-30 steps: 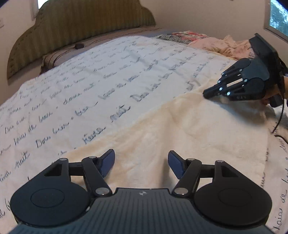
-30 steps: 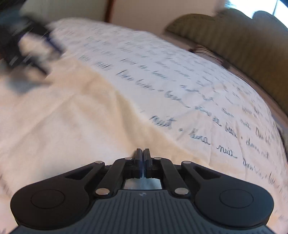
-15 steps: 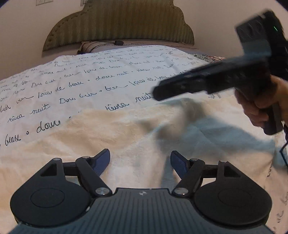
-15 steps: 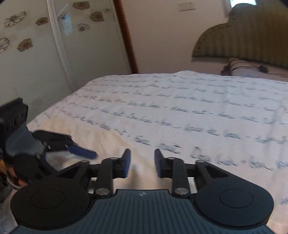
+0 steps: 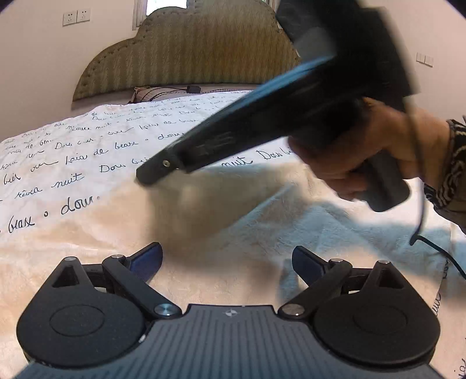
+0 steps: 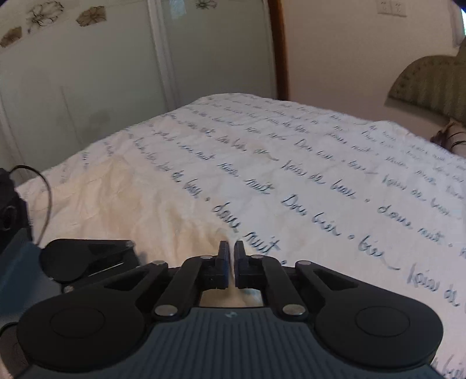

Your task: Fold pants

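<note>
Pants [image 5: 247, 233] lie flat under the opening left gripper [image 5: 227, 261]

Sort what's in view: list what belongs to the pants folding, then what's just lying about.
Job: cream pants spread on the bed; left gripper, jaws opening over them; right gripper, shut.

Lying about: script-printed bedspread, headboard, striped pillow, wall sockets.

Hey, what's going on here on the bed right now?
A person is working over cream fleece pants spread flat on a white bedspread printed with handwriting, holding a black two-finger gripper in each hand. The left gripper sits low over the fabric, its jaws opening with nothing between them. The right gripper is shut and empty, carried by a hand above the pants. Neither grips the pants at this moment.
</note>
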